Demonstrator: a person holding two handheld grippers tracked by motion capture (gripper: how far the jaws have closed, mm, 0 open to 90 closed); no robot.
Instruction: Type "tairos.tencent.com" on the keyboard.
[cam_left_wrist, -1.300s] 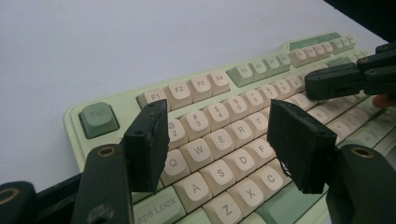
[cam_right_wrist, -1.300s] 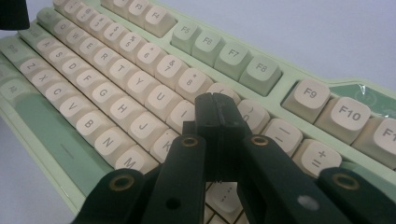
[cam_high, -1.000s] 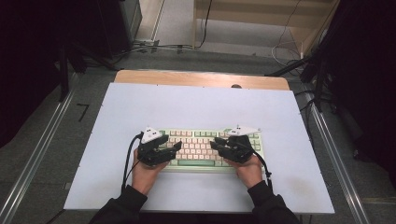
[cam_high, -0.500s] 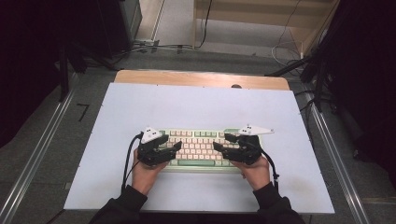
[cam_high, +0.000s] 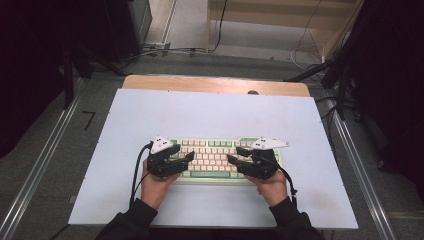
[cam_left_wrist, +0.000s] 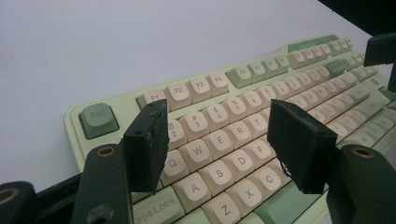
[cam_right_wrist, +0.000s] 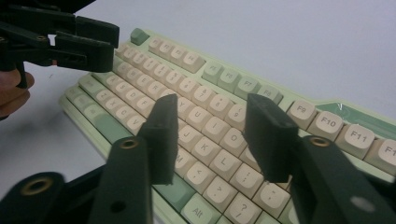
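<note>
Left gripper (cam_high: 189, 156) and right gripper (cam_high: 234, 159), the latter just closing, hover apparently contact-free over the keyboard (cam_high: 212, 156), jaws parted and empty.

even overhead light on the white table (cam_high: 210, 115); dark, dim frame edges; gripper views soft, foreground jaws blurred.

- My left gripper (cam_high: 186, 159) sits just left of centre in the lower half of the frame, over the left end of the green and cream keyboard (cam_high: 212, 157), jaws parted with nothing between them.
- My right gripper (cam_high: 235, 156) sits over the keyboard's right end; its jaws have just been closing, with nothing between them.
- The keyboard lies on the white table (cam_high: 215, 115).
- Cables (cam_high: 305, 52) trail over the grey floor at the upper right.
</note>
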